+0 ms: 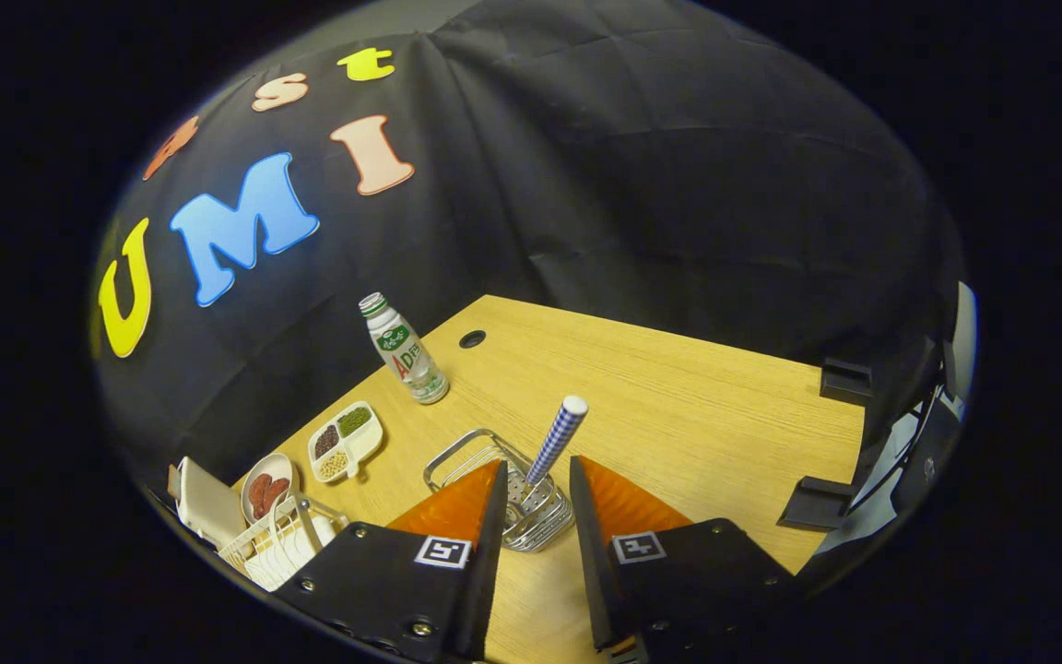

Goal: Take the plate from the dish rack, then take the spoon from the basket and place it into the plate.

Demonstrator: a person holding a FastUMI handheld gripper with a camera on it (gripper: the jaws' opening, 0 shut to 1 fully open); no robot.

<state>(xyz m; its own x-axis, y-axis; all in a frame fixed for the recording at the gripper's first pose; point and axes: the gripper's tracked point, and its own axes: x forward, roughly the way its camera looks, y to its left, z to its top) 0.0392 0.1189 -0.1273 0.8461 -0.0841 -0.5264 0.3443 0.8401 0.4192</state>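
The wooden table (678, 387) carries everything, and the wire basket (494, 498) on it serves as the landmark. The gripper (536, 480) hangs above the table with its fingers spread apart, one on each side of the basket; nothing is held between them. To the left of the basket, at the table's near edge, stands the white dish rack (277, 539); whether the plate sits in it cannot be told. A pale flat slab (204, 503) stands just beyond the rack. Beyond the basket, near the back wall, a drink bottle (405, 350) stands upright. Left of the basket lies a divided dish (344, 443) of grains, and next to it, nearer the rack, a small dish (265, 487) of reddish food. The spoon (557, 441) stands tilted in the basket, its checked handle rising between the fingertips.
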